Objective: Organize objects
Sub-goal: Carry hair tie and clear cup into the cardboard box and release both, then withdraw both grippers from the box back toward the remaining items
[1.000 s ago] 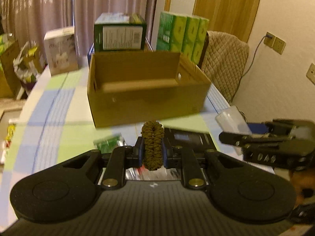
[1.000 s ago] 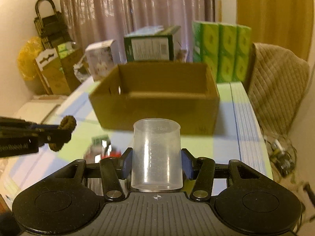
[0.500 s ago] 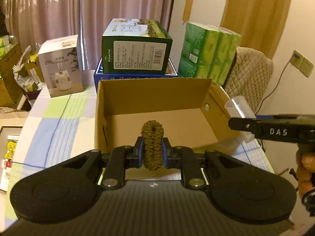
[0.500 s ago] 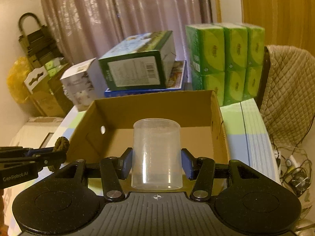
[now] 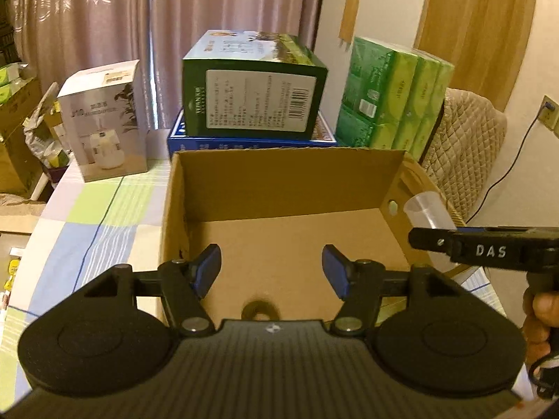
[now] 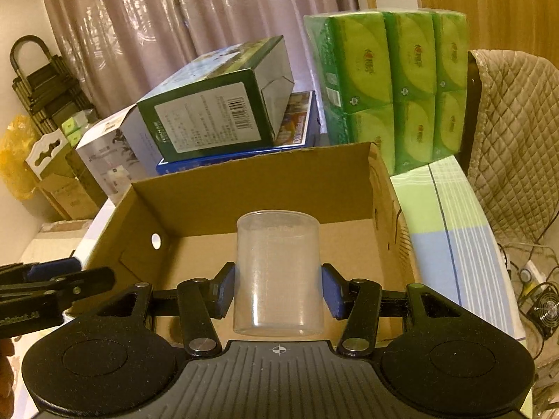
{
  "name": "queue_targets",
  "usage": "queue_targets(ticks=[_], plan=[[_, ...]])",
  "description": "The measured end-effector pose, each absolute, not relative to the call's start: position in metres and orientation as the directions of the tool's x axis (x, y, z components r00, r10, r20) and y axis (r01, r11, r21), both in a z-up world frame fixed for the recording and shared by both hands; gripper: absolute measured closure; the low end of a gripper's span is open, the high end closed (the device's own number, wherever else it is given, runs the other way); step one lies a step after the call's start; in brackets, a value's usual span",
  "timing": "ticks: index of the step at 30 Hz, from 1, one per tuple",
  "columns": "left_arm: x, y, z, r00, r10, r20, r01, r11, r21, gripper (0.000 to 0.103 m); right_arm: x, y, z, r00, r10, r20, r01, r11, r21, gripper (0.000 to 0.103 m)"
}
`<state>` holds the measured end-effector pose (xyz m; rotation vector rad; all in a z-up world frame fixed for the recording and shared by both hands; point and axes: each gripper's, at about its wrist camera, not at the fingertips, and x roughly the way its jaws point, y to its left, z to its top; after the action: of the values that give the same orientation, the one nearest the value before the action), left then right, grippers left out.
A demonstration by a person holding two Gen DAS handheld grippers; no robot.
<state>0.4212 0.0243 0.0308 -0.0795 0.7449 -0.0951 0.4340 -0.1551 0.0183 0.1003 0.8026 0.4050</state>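
Your left gripper (image 5: 271, 272) is wide open over the cardboard box (image 5: 286, 181) and holds nothing. Right below it, a small brown ring (image 5: 260, 309) sits blurry inside the box, close to the near wall; you cannot tell if it is lying flat on the bottom. Your right gripper (image 6: 277, 289) is closed on a clear plastic cup (image 6: 277, 272), with one blue pad on each side of it. The cup stands upright and is over the open box too. Behind the box, a green box (image 5: 253, 99) rests on a flat blue box (image 5: 244, 145). Green tissue packs (image 6: 391, 83) stand beside them on the checked tablecloth (image 5: 87, 216).
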Motion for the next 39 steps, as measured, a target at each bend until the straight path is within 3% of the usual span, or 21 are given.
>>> queue_targets(ticks=[10, 12, 13, 23, 39], plan=[[0.407, 0.033, 0.027, 0.725, -0.114, -0.68, 0.052, 0.992, -0.111, 0.044, 0.439, -0.155, 0.017, 0.629, 0.42, -0.654, -0.32, 0.907, 0.275, 0.053], [0.405, 0.032, 0.029, 0.726, -0.113, -0.678, 0.051, 0.993, -0.11, 0.044, 0.44, -0.158, 0.017, 0.63, 0.434, -0.644, -0.31, 0.901, 0.304, 0.035], [0.403, 0.032, 0.029, 0.727, -0.113, -0.678, 0.052, 0.993, -0.11, 0.043, 0.439, -0.161, 0.018, 0.642, 0.425, -0.638, -0.297, 0.905, 0.305, 0.031], [0.367, 0.037, 0.041, 0.731, -0.113, -0.673, 0.03, 0.99, -0.134, 0.035, 0.402, -0.183, 0.045, 0.681, 0.379, -0.627, -0.279, 0.926, 0.255, 0.031], [0.225, 0.031, 0.079, 0.775, -0.071, -0.628, -0.011, 0.992, -0.125, 0.019, 0.228, -0.209, 0.082, 0.696, 0.414, -0.587, -0.293, 0.91, 0.293, 0.031]])
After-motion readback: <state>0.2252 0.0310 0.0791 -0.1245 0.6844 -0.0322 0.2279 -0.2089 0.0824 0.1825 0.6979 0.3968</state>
